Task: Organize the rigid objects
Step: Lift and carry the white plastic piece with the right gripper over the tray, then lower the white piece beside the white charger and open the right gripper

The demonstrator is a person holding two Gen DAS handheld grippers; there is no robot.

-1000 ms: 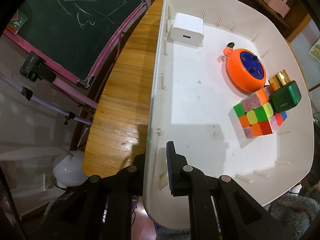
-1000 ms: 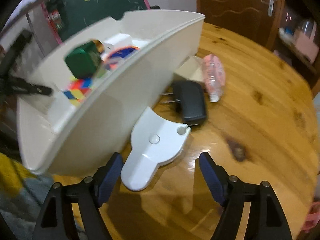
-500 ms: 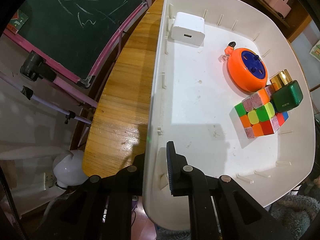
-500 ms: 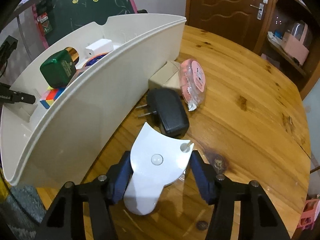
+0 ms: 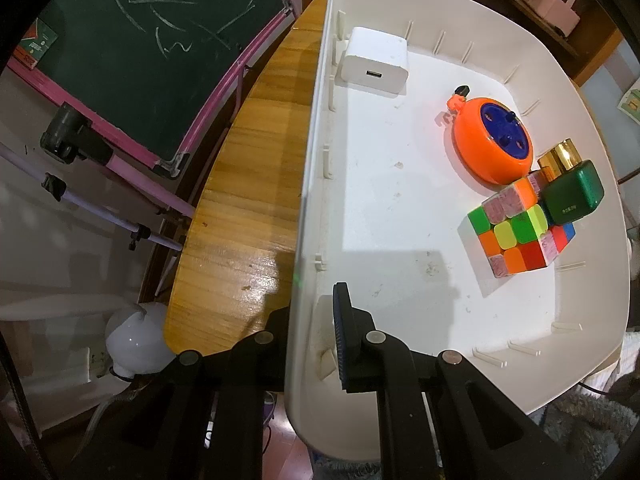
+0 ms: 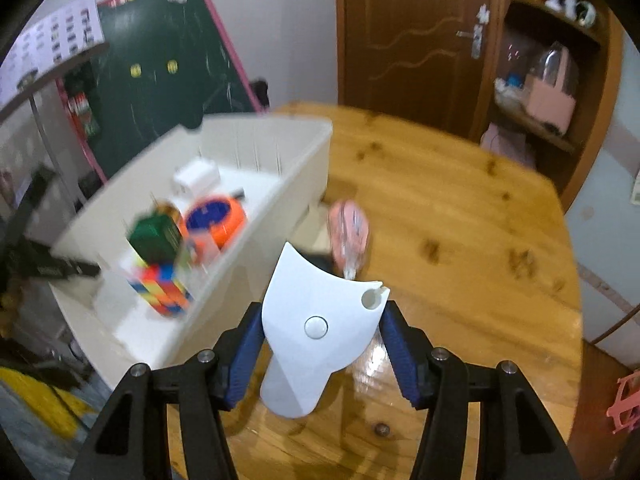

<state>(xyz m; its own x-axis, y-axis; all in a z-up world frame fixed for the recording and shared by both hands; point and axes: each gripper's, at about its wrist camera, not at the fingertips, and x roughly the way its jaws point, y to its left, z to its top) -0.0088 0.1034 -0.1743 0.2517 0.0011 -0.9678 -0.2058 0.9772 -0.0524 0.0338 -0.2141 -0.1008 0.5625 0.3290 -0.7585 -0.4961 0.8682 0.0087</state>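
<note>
My left gripper [image 5: 312,332] is shut on the near wall of the white bin [image 5: 316,184], one finger inside and one outside. In the bin lie a white charger [image 5: 376,62], an orange round reel [image 5: 492,142], a colour cube [image 5: 516,232] and a green box with a gold cap [image 5: 572,194]. My right gripper [image 6: 320,336] is shut on a flat white plastic piece [image 6: 316,304], held above the wooden table [image 6: 460,208] just right of the bin [image 6: 256,248]. The blue pads press on both of its sides. A pink packet [image 6: 348,232] lies on the table beyond it.
A dark adapter behind the white piece is mostly hidden. A green chalkboard [image 5: 152,52] in a pink frame stands left of the table, whose edge [image 5: 224,216] runs close beside the bin. A brown door [image 6: 420,40] and a shelf [image 6: 552,92] stand at the back.
My right gripper closed on the flat white piece and lifted it off the table, and its view tilted up over the bin. The left gripper and the bin stayed put.
</note>
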